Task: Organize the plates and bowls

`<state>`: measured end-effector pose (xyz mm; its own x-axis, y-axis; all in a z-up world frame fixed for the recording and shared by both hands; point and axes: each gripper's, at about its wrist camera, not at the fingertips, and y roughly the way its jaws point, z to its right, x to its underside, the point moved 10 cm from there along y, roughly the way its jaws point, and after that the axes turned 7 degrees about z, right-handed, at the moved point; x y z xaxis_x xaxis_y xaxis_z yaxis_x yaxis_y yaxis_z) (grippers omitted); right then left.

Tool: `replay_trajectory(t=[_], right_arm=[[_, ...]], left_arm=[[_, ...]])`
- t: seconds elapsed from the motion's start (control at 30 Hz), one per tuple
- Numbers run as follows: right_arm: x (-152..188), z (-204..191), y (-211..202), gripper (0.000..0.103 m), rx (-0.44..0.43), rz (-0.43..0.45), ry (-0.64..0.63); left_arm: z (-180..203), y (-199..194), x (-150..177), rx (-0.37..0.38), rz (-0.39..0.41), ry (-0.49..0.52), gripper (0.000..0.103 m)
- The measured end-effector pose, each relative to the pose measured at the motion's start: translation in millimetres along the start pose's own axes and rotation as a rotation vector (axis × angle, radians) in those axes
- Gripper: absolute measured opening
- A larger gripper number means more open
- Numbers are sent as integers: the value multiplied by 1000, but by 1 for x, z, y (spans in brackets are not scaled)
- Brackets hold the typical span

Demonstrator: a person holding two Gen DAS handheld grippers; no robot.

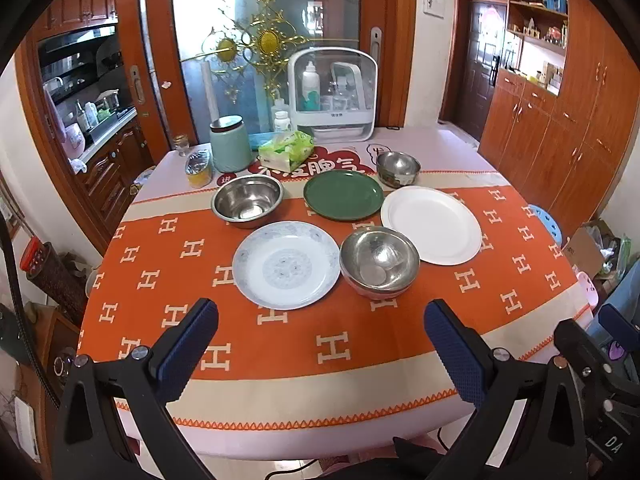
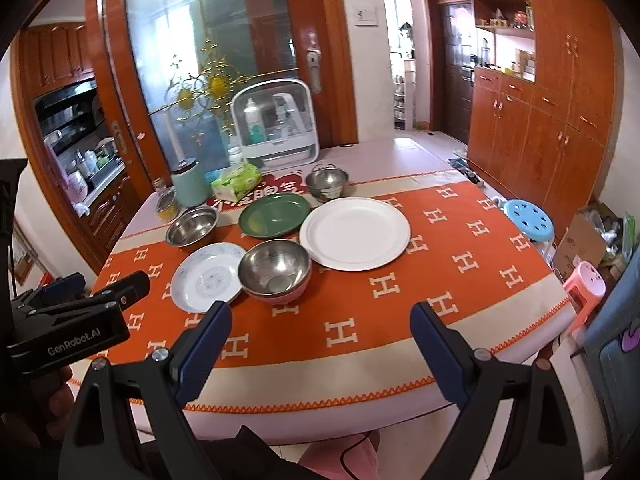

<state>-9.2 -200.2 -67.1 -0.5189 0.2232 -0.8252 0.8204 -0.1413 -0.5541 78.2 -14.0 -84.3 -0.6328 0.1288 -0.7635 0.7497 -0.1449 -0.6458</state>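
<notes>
Both the left gripper (image 1: 320, 344) and right gripper (image 2: 320, 344) hover with jaws released and empty above the orange-clothed desk (image 1: 360, 340), so I'd first nest the nearest shiny steel bowl (image 1: 379, 258) squarely, beside the patterned white plate (image 1: 286, 264).

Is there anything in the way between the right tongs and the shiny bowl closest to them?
No. Only bare orange tablecloth lies between the open right tongs and the nearest steel bowl. The patterned plate sits just beside that bowl, to its left, not in the path.
</notes>
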Motion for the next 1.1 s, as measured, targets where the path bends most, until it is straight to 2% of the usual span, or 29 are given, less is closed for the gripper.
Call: replay_trajectory(t=[0.27, 0.57, 0.8, 1.0, 1.1], right_arm=[[-15, 26, 25, 91, 5, -14, 66], [-42, 50, 75, 91, -27, -20, 104], [-54, 72, 122, 91, -24, -56, 127], [-57, 94, 164, 91, -11, -91, 161], [-58, 105, 186, 91, -7, -97, 179]], left_arm=[[18, 30, -14, 7, -49, 24, 102], [38, 79, -43, 35, -105, 21, 102], [58, 132, -65, 90, -173, -16, 102], [75, 188, -70, 112, -266, -34, 102], [80, 214, -69, 96, -315, -35, 102]])
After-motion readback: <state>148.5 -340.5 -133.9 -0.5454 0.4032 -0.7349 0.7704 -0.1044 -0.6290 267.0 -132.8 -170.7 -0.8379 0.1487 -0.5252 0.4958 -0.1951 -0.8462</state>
